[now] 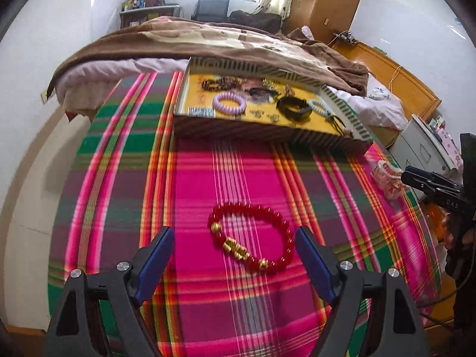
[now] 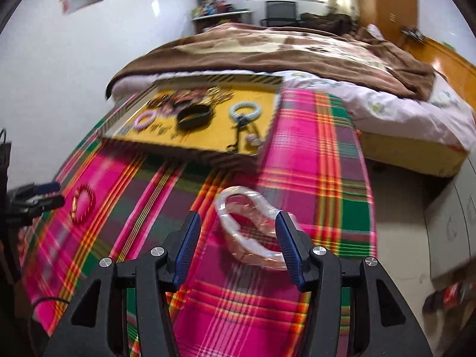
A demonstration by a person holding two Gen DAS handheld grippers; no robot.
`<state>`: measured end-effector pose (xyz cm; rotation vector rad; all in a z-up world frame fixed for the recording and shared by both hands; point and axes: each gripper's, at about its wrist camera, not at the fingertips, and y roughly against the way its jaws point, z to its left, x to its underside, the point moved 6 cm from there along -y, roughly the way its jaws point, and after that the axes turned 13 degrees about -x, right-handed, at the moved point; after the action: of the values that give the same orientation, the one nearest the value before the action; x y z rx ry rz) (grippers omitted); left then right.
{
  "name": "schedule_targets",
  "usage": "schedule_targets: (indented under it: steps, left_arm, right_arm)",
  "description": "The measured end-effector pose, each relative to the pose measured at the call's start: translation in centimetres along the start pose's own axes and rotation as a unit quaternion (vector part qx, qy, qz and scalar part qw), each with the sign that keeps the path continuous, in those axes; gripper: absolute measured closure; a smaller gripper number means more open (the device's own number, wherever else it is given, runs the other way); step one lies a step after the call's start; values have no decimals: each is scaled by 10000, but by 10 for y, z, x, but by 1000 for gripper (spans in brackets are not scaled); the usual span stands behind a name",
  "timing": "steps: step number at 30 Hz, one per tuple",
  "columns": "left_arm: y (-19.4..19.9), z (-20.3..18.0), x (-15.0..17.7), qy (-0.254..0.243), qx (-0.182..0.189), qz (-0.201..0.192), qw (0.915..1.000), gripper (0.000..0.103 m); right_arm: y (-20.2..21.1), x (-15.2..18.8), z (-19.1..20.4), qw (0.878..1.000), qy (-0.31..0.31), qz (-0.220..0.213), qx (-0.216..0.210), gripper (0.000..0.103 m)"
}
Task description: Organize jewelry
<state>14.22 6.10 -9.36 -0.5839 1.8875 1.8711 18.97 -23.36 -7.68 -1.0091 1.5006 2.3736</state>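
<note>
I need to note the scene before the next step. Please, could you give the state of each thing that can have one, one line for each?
Left gripper: open, empty, above the cloth.
Right gripper: open, around the wrapped bangle, not pressing.
Red bead bracelet: flat on the plaid cloth, outside the box.
Wrapped bangle: on the cloth, in clear wrap.
Yellow box: open, bracelets inside.

Red-and-gold bracelet (image 1: 251,238), pink-green plaid cloth (image 1: 193,172)
</note>
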Motion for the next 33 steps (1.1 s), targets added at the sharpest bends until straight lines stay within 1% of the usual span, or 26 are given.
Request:
schedule_targets:
  steps: [2, 4, 7, 8, 11, 14, 16, 19, 21, 23, 25, 27, 29, 30, 32, 33]
  left_arm:
    - [-5, 0, 5, 32, -41, 77, 10000, 15]
    - [-9, 0, 7, 50, -14, 159, 9999, 15]
    - [-14, -4, 10, 3, -2, 228, 9997, 14]
    - [-17, -6, 10, -28, -21, 265, 9996, 12]
    - [-21, -13, 7, -103, -116, 233, 9996, 8]
    - [-26, -18, 4, -167, -262, 225, 9993, 5]
    - [-28, -19, 2, -173, -331, 213, 9991, 5]
    - [-32, -19, 0, -168, -510, 162, 9984, 5]
    - [-35, -23, -1, -210, -691, 206, 9972, 5]
    - [-38, -28, -1, -329, -835, 212, 9957, 5]
    - [-39, -31, -1, -429, -843, 123, 9954, 7]
    - [-37, -32, -2, -445, -819, 40, 9956, 17]
    - [-34, -32, -6, -465, -792, -55, 9958, 49]
    - [-33, -31, -7, -452, -801, -68, 9957, 56]
    - [-32, -28, -8, -414, -784, -72, 9960, 75]
    - [-31, -26, -9, -359, -757, -69, 9965, 80]
  right_arm:
    - [-9, 1, 5, 9998, 172, 117, -33, 50]
    - [-17, 4, 5, 9992, 264, 273, 101, 50]
    - [-28, 10, 8, 9962, 592, 520, 368, 50]
    - [-31, 11, 9, 9942, 748, 604, 492, 50]
    - [-36, 12, 7, 9918, 873, 704, 610, 50]
    - [-38, 13, 6, 9901, 929, 779, 708, 50]
    - [-40, 13, 6, 9896, 931, 792, 765, 50]
    - [-40, 12, 5, 9903, 833, 743, 829, 50]
    - [-39, 11, 3, 9914, 740, 669, 842, 50]
    - [-40, 10, 2, 9915, 692, 625, 904, 54]
    - [-38, 10, 0, 9914, 633, 574, 993, 65]
    - [-35, 9, -5, 9924, 509, 519, 994, 71]
    - [-35, 8, -6, 9935, 432, 490, 935, 72]
    - [-35, 9, -5, 9934, 432, 482, 948, 73]
    - [-35, 9, -4, 9932, 436, 476, 967, 76]
    - [-36, 8, -4, 9933, 419, 472, 963, 81]
